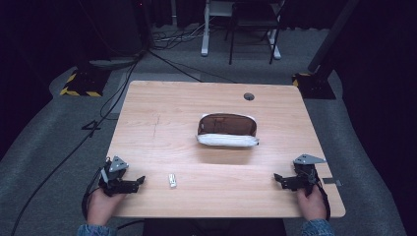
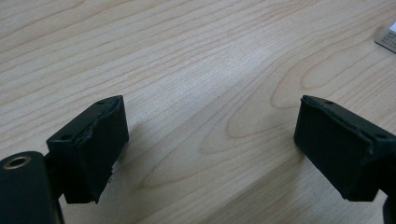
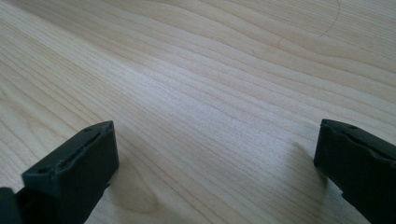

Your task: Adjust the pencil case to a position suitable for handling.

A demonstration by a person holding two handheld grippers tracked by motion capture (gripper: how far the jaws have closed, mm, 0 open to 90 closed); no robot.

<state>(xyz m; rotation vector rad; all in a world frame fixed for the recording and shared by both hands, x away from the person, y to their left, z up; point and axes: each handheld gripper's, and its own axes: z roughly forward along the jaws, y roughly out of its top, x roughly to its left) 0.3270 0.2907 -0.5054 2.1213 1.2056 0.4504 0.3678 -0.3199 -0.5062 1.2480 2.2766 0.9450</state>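
A brown pouch with a white underside (image 1: 227, 130) lies open at the middle of the wooden table (image 1: 162, 103). A small white block (image 1: 172, 180) rests near the front edge, and its corner (image 2: 386, 37) peeks in at the right of the left gripper view. My left gripper (image 1: 139, 181) sits at the front left corner, held by a hand, jaws wide apart over bare wood (image 2: 210, 135). My right gripper (image 1: 278, 178) sits at the front right, also open with nothing between its jaws (image 3: 215, 154).
A round cable hole (image 1: 249, 96) marks the table's far side. Beyond the table stand a chair and a white desk frame (image 1: 241, 24), with cables on the grey floor and stands with yellow-black bases (image 1: 81, 83) at both sides.
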